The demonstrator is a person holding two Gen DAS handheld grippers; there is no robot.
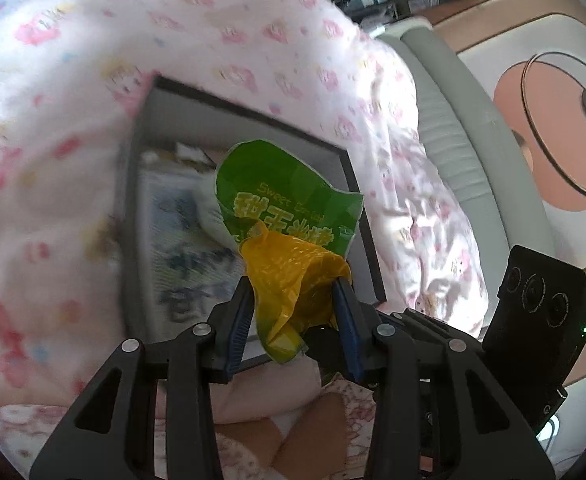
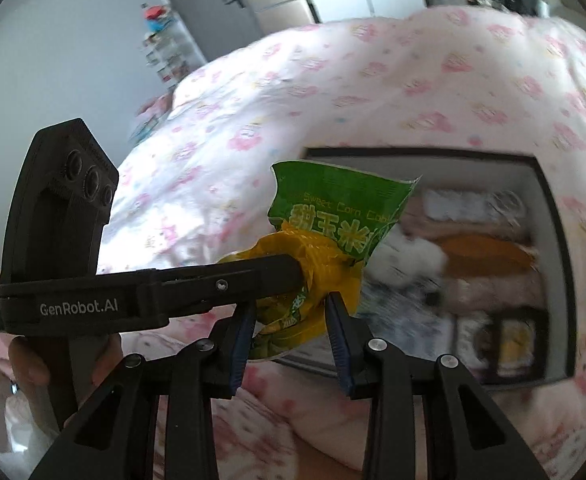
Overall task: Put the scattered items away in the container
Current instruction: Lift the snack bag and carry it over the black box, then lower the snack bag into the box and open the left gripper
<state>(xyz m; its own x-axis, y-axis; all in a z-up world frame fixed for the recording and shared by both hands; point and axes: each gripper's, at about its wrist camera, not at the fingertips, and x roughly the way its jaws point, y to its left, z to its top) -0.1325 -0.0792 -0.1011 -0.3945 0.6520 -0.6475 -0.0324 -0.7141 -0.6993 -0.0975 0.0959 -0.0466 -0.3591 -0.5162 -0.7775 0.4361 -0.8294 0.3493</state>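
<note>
Jaws of my left gripper [image 1: 295, 304] and right gripper [image 2: 291, 312] both pinch the crinkled green-and-yellow plastic corn wrapper [image 1: 289, 236], held above the dark-rimmed grey box [image 2: 549, 216] on the pink-patterned bed quilt [image 1: 73, 80].

Right tongs [image 2: 289, 314] gripping corn packet [image 2: 333, 216] (green, yellow), box [image 2: 549, 240] behind

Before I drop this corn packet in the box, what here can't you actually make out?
- Box contents: motion-blurred in both wrist views, items unidentifiable.
- Box's near rim: covered by the corn packet and fingers in both views.
- Packet's lower end: crumpled between the left gripper and right gripper, hidden.
- Which gripper truly bears the packet: unclear.
- Bed surface below the grippers: blocked.
</note>
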